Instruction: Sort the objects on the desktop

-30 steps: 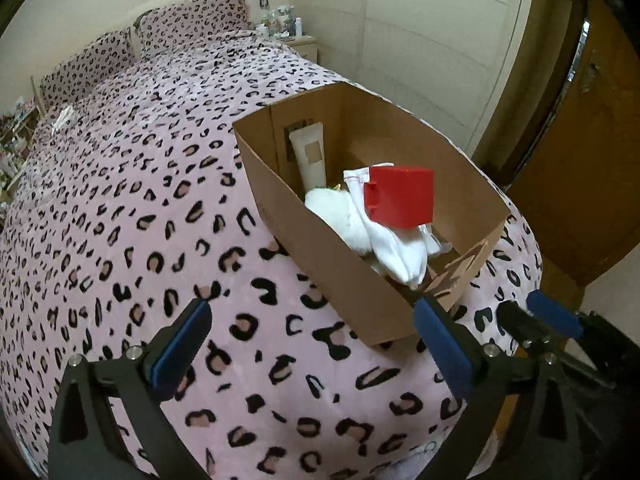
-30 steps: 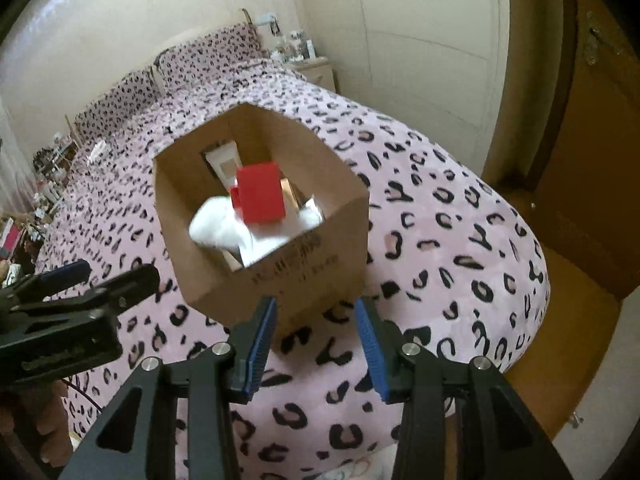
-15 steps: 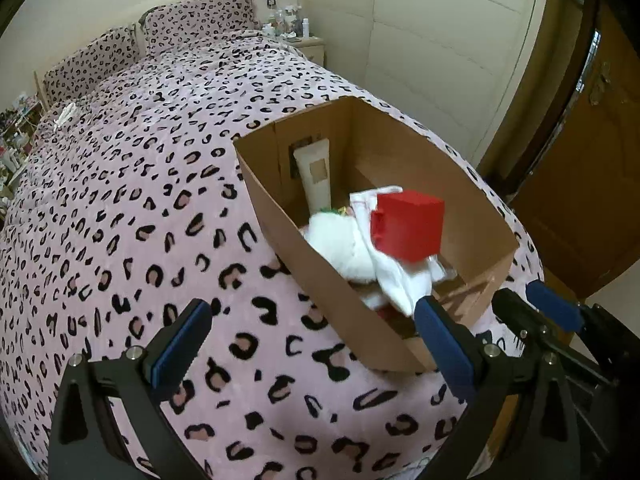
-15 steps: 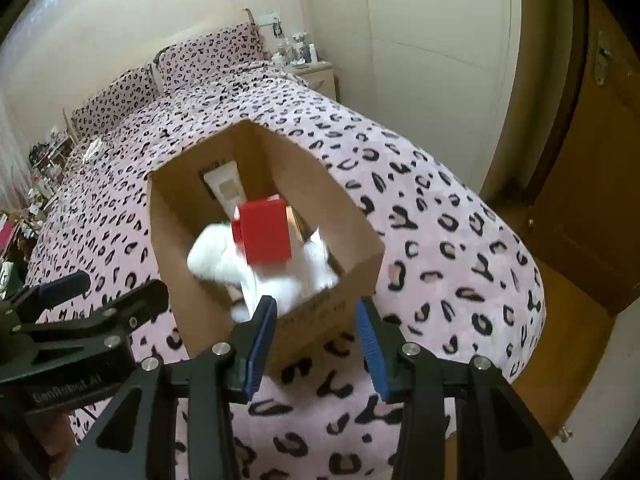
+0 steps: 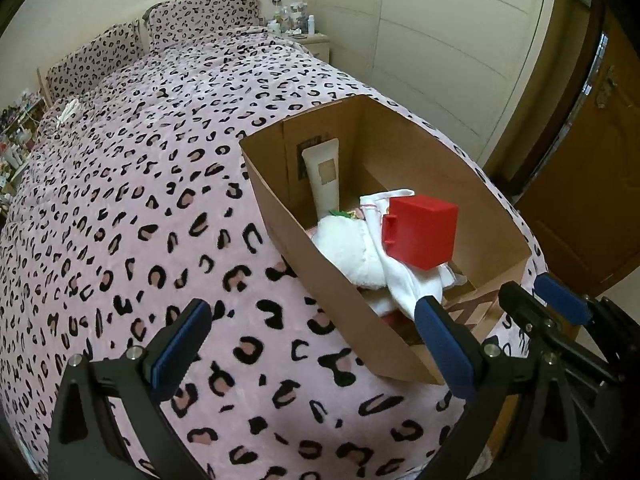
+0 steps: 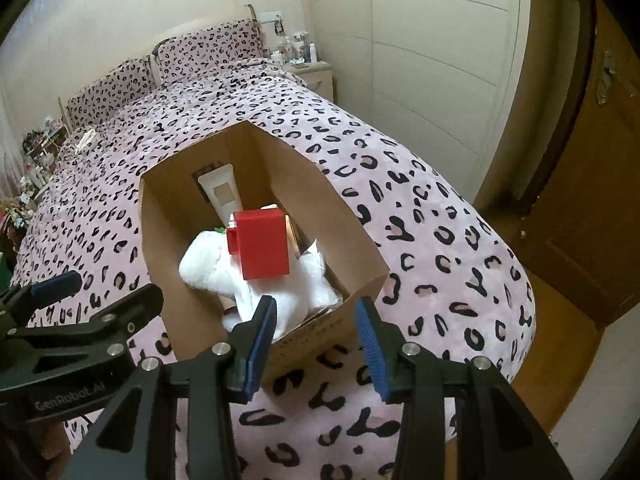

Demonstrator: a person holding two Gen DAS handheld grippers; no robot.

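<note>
1. Both tools are empty. My left gripper (image 5: 316, 344) stands wide apart over the bedspread, its right pad just in front of the box's near corner. My right gripper (image 6: 316, 336) has a narrower gap with nothing between the pads, hovering at the near wall of the cardboard box (image 6: 168, 248).
2. The box sits on the leopard-print bed (image 5: 120, 216), near its foot, and holds everything I can see to sort.
3. The red plastic box (image 5: 420, 236) rests on top of the heap, tilted. I judge it stiff, light and smooth, so possibly slippery; I would pinch it across its two flat side faces, not by the small tab on its left.
4. The white cloth (image 5: 400, 284) and the white plush item (image 5: 344, 244) under it look soft and limp; a pinch on a bunched fold should do, though either may drag its neighbours along.
5. The cream tube (image 5: 324, 176) leans against the far wall; squeezable, so grip its middle gently.
6. Count: one cardboard box, one red box, one tube, one plush piece, at least one cloth. Small green and red bits beneath are too hidden to count.
</note>
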